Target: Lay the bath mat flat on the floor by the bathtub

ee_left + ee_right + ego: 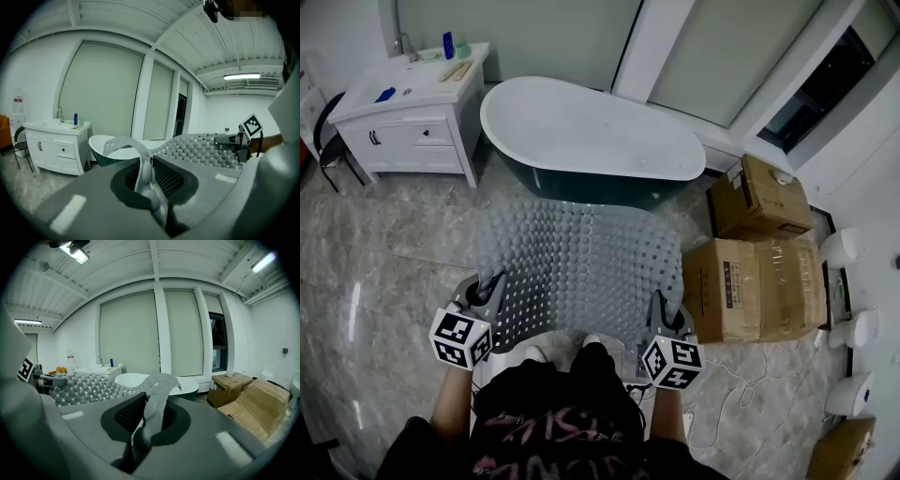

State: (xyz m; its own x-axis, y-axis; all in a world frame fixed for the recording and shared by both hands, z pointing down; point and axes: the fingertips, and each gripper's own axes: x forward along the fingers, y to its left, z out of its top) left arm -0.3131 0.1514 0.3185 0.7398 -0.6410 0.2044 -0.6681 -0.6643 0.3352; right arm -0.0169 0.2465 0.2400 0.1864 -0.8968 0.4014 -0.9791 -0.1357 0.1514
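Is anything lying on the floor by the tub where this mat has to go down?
Nothing visible does. The bath mat hangs over the floor before the bathtub and hides the patch under it. The cardboard boxes stand off to its right, the vanity to its left.

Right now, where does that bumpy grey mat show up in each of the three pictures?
Head view: the bath mat is at centre, spread out just below the bathtub.
Left gripper view: its corner is pinched between the jaws at centre, the rest spreading right.
Right gripper view: its corner is pinched between the jaws at centre, the rest spreading left.
Shared landmark: the white bathtub, beyond the mat in all three.
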